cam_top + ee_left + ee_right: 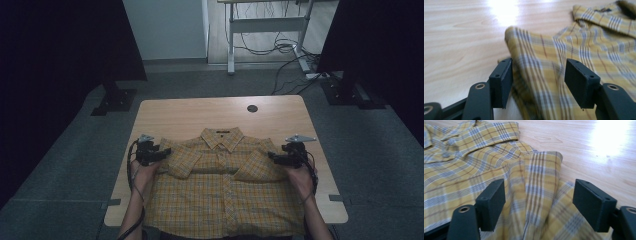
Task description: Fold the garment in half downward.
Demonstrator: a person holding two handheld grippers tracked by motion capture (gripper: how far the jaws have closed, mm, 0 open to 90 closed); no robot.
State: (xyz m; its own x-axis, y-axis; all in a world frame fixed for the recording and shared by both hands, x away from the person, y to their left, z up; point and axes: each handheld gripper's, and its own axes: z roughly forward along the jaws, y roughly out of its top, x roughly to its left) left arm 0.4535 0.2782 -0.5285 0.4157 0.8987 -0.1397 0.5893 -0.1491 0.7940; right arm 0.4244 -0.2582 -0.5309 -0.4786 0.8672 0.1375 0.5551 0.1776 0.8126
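A yellow plaid shirt (225,185) lies flat, buttoned, on the near half of the table (190,112), collar far. The left gripper (161,153) and right gripper (274,158) sit at its shoulders, jaws apart over folded sleeves, not pressing. The collar label is too small to read.

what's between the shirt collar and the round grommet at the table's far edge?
Bare wood. In the high view the table shows nothing between collar and grommet.
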